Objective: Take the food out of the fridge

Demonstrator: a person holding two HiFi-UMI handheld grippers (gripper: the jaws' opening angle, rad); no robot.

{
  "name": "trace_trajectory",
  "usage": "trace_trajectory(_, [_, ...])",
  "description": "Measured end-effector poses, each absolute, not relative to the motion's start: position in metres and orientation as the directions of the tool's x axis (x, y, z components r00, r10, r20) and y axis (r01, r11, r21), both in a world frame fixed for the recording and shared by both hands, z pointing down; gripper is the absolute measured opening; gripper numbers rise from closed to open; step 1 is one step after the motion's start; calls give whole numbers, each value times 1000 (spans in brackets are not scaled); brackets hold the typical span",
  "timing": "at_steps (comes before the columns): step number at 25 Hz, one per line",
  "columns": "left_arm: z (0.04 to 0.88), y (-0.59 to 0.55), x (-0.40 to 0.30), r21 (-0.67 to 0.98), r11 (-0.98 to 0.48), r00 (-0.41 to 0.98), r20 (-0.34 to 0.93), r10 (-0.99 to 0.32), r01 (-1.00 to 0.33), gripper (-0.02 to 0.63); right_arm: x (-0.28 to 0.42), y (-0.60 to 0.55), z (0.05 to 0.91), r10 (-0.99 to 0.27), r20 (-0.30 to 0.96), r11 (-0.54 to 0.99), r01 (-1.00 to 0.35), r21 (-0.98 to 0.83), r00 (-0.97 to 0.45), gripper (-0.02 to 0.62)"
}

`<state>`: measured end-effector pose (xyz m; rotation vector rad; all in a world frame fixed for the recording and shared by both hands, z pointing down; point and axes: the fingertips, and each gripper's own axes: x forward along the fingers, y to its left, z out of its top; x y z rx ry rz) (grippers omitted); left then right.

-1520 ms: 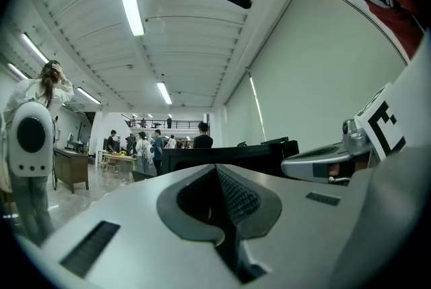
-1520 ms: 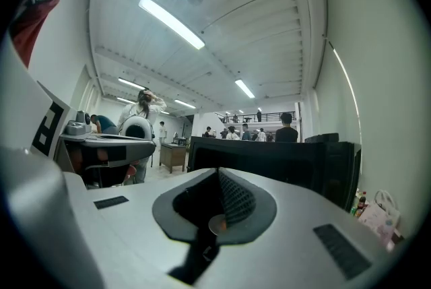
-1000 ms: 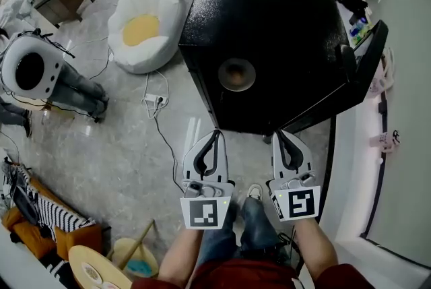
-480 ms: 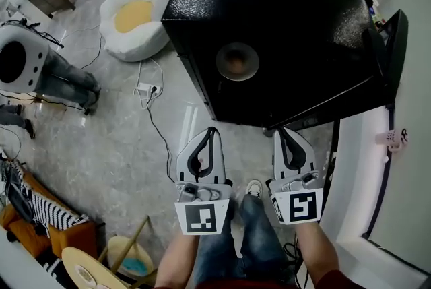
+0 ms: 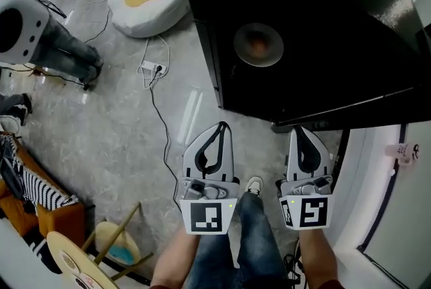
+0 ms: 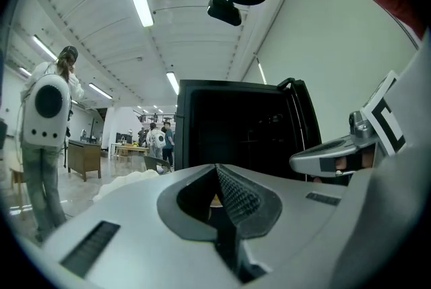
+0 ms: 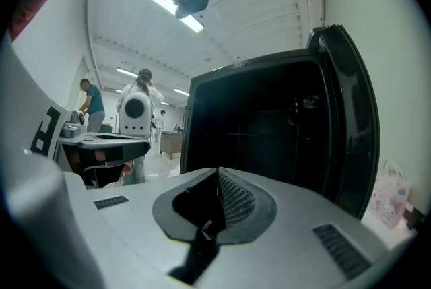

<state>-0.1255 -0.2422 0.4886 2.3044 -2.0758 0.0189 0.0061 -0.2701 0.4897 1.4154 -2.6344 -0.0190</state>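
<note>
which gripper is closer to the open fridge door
The right gripper: its tip lies just below the open door of the black fridge, while the left gripper sits further left, over the floor.

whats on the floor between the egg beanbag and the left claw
A white power strip and its dark cable on otherwise bare floor, seen in the head view.

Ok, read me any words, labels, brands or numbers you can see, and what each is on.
No text reads clearly anywhere.
Cubes on left gripper and right gripper: square black-and-white markers only, no letters.
The small white tag at far right: print too small to read.
The pink bag: print blurred.
</note>
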Motion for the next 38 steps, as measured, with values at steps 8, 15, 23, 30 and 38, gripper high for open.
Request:
trace_trajectory(8, [533, -250, -139, 28, -70, 72, 47, -996, -997, 14, -12, -284, 536, -819, 143, 568, -820, 71, -555, 23])
trace_trajectory(15, [559, -257, -144, 26, -69, 70, 51, -996, -997, 14, -22, -293, 563, -816, 151, 570, -820, 52, -558, 23])
trace_trajectory(23, [586, -257, -149, 20, -67, 68, 78, -995, -998, 14, -29, -294, 592, -815, 184, 565, -824, 38, -550, 23])
trace_trajectory(30, [592, -257, -151, 15, -61, 62, 83, -995, -998, 14, -26, -297, 597, -819, 189, 557, -830, 33, -542, 23])
trace_trajectory(38, [590, -257, -149, 14, -65, 66, 80, -995, -998, 14, -25, -303, 598, -822, 188, 549, -836, 9, -538, 23])
